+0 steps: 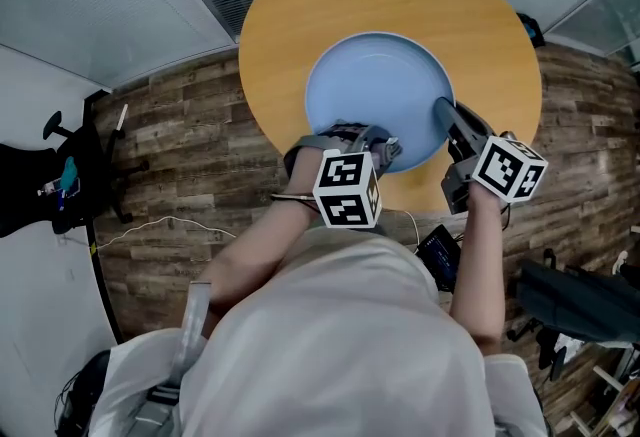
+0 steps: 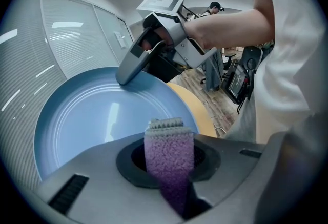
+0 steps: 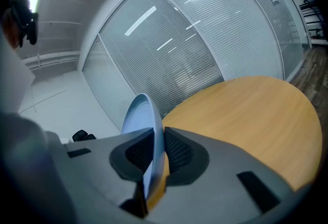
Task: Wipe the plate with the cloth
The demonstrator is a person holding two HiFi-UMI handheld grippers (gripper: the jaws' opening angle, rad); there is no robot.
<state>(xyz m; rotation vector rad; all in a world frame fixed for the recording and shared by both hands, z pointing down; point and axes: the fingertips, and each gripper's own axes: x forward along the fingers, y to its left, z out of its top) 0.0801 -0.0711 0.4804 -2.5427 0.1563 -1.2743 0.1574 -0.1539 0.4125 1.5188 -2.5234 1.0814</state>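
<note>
A large light blue plate [image 1: 375,90] is held tilted above the round wooden table [image 1: 270,35]. My right gripper [image 1: 447,113] is shut on the plate's right rim; in the right gripper view the plate's edge [image 3: 146,115] stands upright between the two pads. My left gripper [image 1: 385,150] is at the plate's near edge, shut on a folded purple cloth [image 2: 168,154]. In the left gripper view the cloth sticks out over the plate's face [image 2: 97,115], and my right gripper [image 2: 125,77] clamps the far rim. Whether the cloth touches the plate I cannot tell.
The table [image 3: 246,110] stands on a wood-plank floor [image 1: 180,135], beside glass walls with blinds [image 3: 179,48]. A black chair [image 1: 60,185] is at the left, and a small screen device [image 1: 440,255] and bags lie on the floor at the right. A person stands far off [image 2: 212,10].
</note>
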